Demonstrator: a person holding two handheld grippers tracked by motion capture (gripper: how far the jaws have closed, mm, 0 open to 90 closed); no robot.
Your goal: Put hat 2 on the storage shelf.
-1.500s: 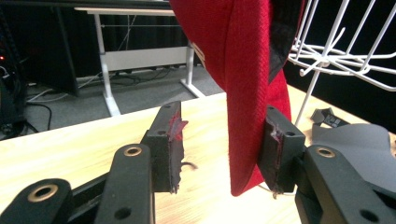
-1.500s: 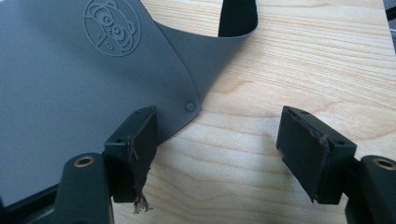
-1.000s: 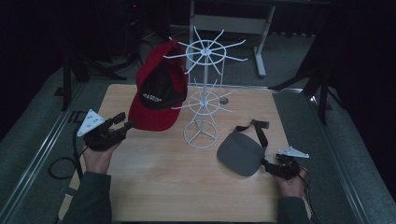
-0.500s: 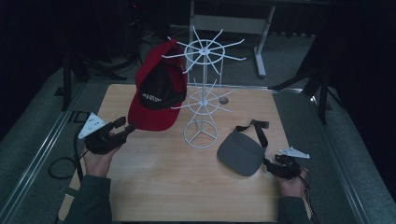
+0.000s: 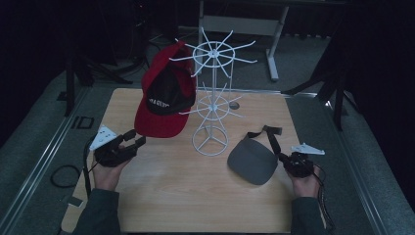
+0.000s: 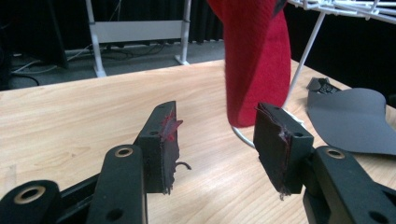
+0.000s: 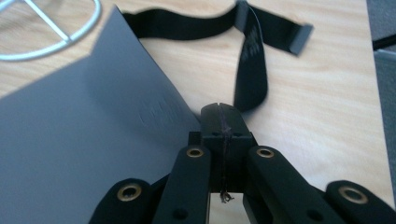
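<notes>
Your right gripper (image 5: 289,163) sits at the near right edge of the grey visor (image 5: 252,163) on the table (image 5: 171,196), jaws just closed tight together at the visor's edge; whether they pinch it I cannot tell. Your left gripper (image 5: 131,143) has dropped a touch since a second ago, jaws apart and empty just below the red cap (image 5: 164,98) on the white rack (image 5: 211,105). The cap's white lettering is unreadable.

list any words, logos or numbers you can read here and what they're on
Red cap: white lettering on its black front panel, too blurred to read.
Grey visor: faint embossed marking near its edge, in the right gripper view, not legible.
No other text.
</notes>
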